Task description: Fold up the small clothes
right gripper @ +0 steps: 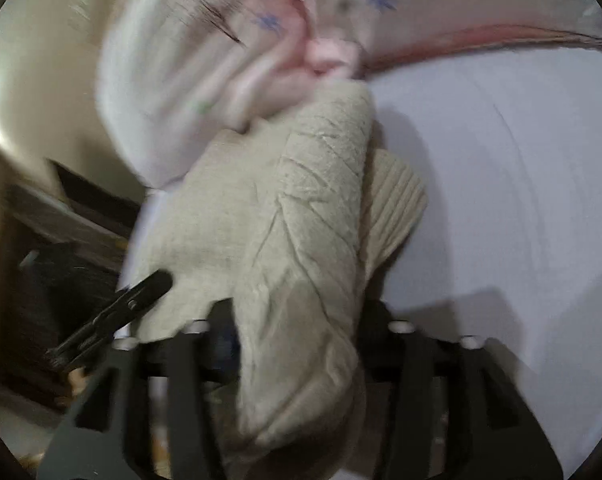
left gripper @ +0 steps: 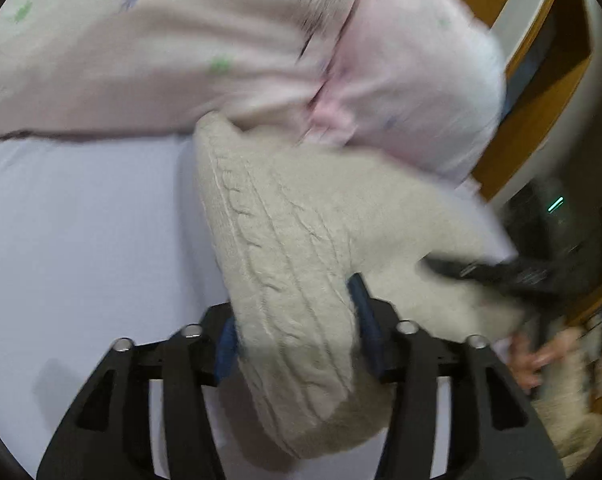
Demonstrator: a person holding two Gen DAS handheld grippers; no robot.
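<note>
The cream cable-knit garment [left gripper: 285, 240] hangs bunched over the pale bed sheet [left gripper: 81, 220], its far end at about 12 o'clock touching the pink printed bedding [left gripper: 161, 60]. The left gripper [left gripper: 297, 332] has its fingers pinching one thick fold; in the right wrist view the right gripper [right gripper: 297, 336] likewise clamps a wad of the knit [right gripper: 261, 220], with the ribbed cuff [right gripper: 397, 204] dangling toward 1 o'clock. Judging by this, the garment is being lifted or carried, with folding proper not begun. The next move likely calls for drawing the grippers apart and laying the knit flat on the sheet.
</note>
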